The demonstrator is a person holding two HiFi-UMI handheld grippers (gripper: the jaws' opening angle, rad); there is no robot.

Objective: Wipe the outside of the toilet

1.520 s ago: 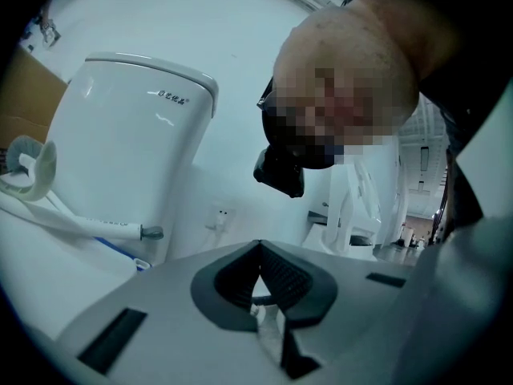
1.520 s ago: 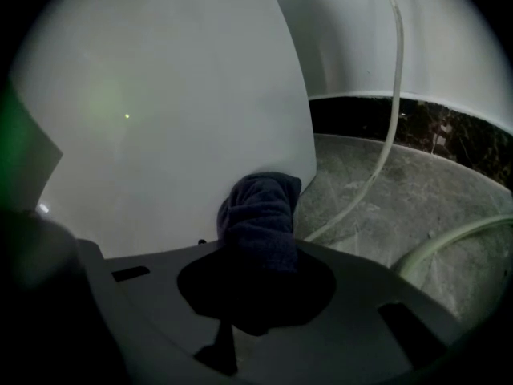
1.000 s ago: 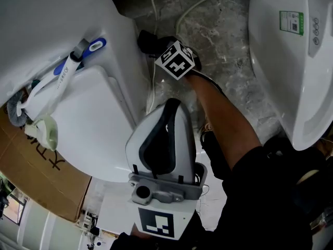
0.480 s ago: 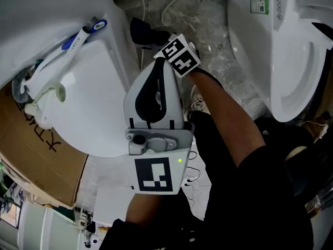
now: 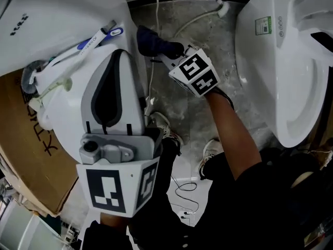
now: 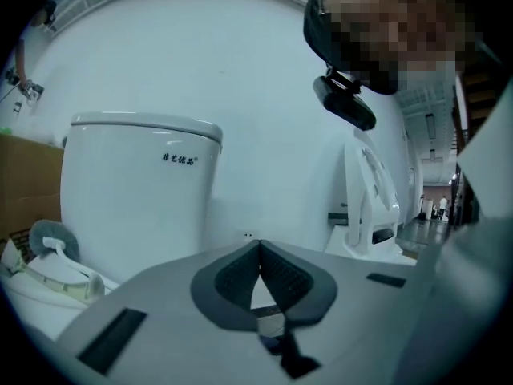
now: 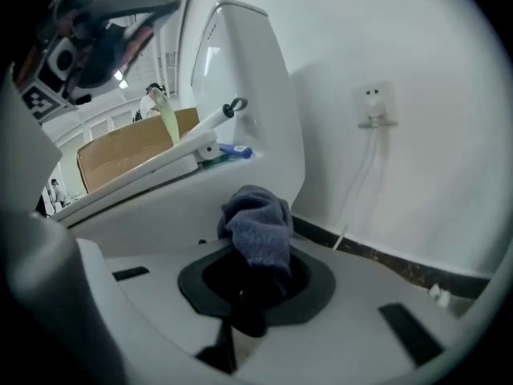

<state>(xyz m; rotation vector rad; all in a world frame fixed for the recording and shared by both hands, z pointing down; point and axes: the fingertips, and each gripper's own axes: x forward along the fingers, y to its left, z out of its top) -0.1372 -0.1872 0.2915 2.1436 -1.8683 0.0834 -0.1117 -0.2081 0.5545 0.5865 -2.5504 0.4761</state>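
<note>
Toilet [image 5: 57, 20]: white, with its tank against the wall, at the left of the floor. Its lid is down and serves as a shelf for cleaning tools.
Second toilet [image 5: 281, 61]: white, at the right of the floor and well apart from the first. A green label sits on its top.
Floor [image 5: 208, 35]: grey marbled stone that runs between the two toilets.
Cardboard box [image 5: 26, 155]: brown, just beside the first toilet's left edge. What it holds cannot be seen.
Left tongs [image 5: 118, 55]: raised over the lid's right edge. The jaws are together at the tips, with nothing between them.
Right tongs [image 5: 165, 51]: low by the toilet's outer right side, below the tank, clamped on the cloth.
Cleaning tools [image 5: 83, 48]: a white long handle with a blue end and a pale green piece. They lie across the rear left of the lid.
Cloth [image 7: 258, 223]: dark blue and bunched, sticking out past the jaw tips. It is close to the toilet's side, but contact cannot be told.
Wall socket [image 7: 370, 107]: white, with a white cable hanging to the floor.
</note>
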